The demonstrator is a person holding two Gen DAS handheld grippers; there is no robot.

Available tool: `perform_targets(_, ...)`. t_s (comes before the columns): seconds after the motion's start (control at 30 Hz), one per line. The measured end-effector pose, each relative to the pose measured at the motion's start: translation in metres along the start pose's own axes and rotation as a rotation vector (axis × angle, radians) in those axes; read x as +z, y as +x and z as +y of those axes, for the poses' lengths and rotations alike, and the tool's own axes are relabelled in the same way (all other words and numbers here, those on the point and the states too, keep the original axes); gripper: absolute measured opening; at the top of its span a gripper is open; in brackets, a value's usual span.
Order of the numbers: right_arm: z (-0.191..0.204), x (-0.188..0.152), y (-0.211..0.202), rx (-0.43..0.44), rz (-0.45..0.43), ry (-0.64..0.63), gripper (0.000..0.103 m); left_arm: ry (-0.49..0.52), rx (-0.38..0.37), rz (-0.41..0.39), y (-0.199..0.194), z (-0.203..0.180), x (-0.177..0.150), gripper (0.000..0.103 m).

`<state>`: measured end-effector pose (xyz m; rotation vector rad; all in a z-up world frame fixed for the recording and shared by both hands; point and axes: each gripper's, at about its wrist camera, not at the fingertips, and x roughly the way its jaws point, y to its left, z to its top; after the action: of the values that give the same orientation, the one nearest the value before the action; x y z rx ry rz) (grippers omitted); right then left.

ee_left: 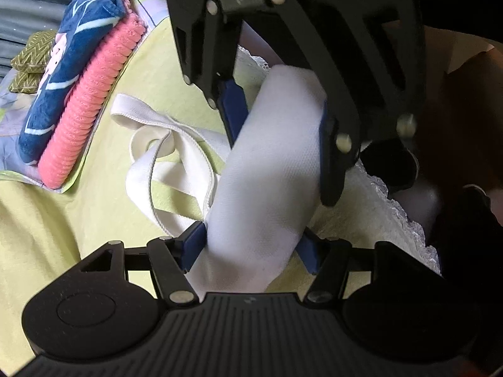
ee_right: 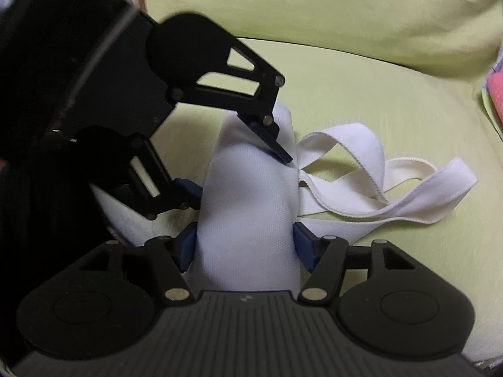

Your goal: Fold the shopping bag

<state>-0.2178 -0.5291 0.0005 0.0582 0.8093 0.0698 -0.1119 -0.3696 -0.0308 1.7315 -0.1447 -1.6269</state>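
Two grippers clamp the same bunched white shopping bag (ee_right: 248, 207) over a pale green sheet (ee_right: 361, 94). Right gripper (ee_right: 246, 245) pinches the near end between its blue pads (ee_right: 185, 245); left gripper (ee_left: 251, 245) grips the far end of the roll, pads pressed into the cloth. Bag handles (ee_right: 371, 182) trail loose on the sheet just beside it. Farther off: folded pink towel (ee_left: 91, 106), navy patterned cloth (ee_left: 66, 72) stacked alongside.
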Motion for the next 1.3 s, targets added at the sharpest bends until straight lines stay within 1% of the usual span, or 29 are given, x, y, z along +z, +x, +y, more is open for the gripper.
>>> perform_targets(0.07, -0.009, -0.001, -0.019, 0.024, -0.027, -0.009, 0.060, -0.010, 0.004, -0.003, 0.001, 0.000, 0.000, 0.063)
perform_targets(0.1, -0.013, -0.001, -0.028, 0.008, -0.045, -0.020, 0.060, -0.016, 0.007, -0.005, 0.001, 0.000, 0.000, 0.063)
perform_targets(0.13, -0.019, 0.000, -0.038, -0.025, -0.063, -0.025, 0.060, -0.021, 0.010, -0.006, 0.001, 0.000, 0.000, 0.063)
perform_targets(0.27, -0.062, 0.010, -0.062, -0.203, -0.114, 0.066, 0.061, -0.023, 0.020, -0.002, 0.003, -0.002, 0.002, 0.063)
perform_targets(0.3, -0.077, 0.016, -0.062, -0.246, -0.117, 0.095, 0.061, -0.022, 0.019, -0.001, 0.003, -0.001, 0.002, 0.063)
perform_targets(0.37, -0.100, 0.026, -0.057, -0.284, -0.106, 0.134, 0.061, -0.021, 0.018, -0.001, 0.003, -0.001, 0.002, 0.063)
perform_targets(0.4, -0.106, 0.032, -0.053, -0.290, -0.100, 0.127, 0.061, -0.022, 0.017, -0.001, 0.003, -0.001, 0.002, 0.063)
perform_targets(0.43, -0.107, 0.039, -0.050, -0.285, -0.096, 0.092, 0.061, -0.022, 0.017, -0.002, 0.003, -0.001, 0.002, 0.063)
perform_targets(0.47, -0.101, 0.046, -0.047, -0.273, -0.092, 0.025, 0.061, -0.023, 0.018, -0.002, 0.003, 0.000, 0.002, 0.063)
perform_targets(0.57, -0.066, 0.054, -0.044, -0.211, -0.057, -0.206, 0.062, -0.029, 0.018, -0.005, 0.003, -0.001, 0.001, 0.063)
perform_targets(0.63, -0.048, 0.051, -0.032, -0.217, -0.024, -0.316, 0.062, -0.036, 0.018, -0.011, 0.002, -0.003, 0.000, 0.063)
perform_targets(0.73, -0.035, 0.040, -0.002, -0.279, 0.018, -0.431, 0.062, -0.044, 0.020, -0.022, 0.001, -0.003, -0.002, 0.063)
perform_targets(0.8, -0.033, 0.032, 0.016, -0.329, 0.038, -0.478, 0.057, -0.045, 0.020, -0.025, 0.000, -0.003, -0.003, 0.063)
perform_targets(0.83, -0.034, 0.029, 0.023, -0.376, 0.045, -0.506, 0.047, -0.045, 0.020, -0.026, 0.000, -0.003, -0.004, 0.063)
perform_targets(0.87, -0.036, 0.027, 0.030, -0.423, 0.048, -0.528, 0.039, -0.044, 0.020, -0.027, 0.000, -0.003, -0.004, 0.063)
perform_targets(1.0, -0.050, 0.031, 0.029, -0.618, -0.021, -0.512, 0.038, -0.046, 0.019, -0.030, 0.001, -0.003, -0.004, 0.063)
perform_targets(1.1, -0.070, 0.034, 0.025, -0.789, -0.026, -0.535, 0.038, -0.049, 0.015, -0.033, 0.001, -0.002, -0.005, 0.063)
perform_targets(1.13, -0.076, 0.036, 0.019, -0.836, -0.024, -0.521, 0.038, -0.049, 0.014, -0.034, 0.001, -0.002, -0.005, 0.063)
perform_targets(1.2, -0.090, 0.044, 0.008, -0.834, -0.012, -0.435, 0.038, -0.048, 0.012, -0.032, 0.001, -0.002, -0.004, 0.063)
perform_targets(1.3, -0.093, 0.039, -0.011, -0.794, -0.016, -0.339, 0.039, -0.047, 0.010, -0.028, 0.001, -0.002, -0.003, 0.063)
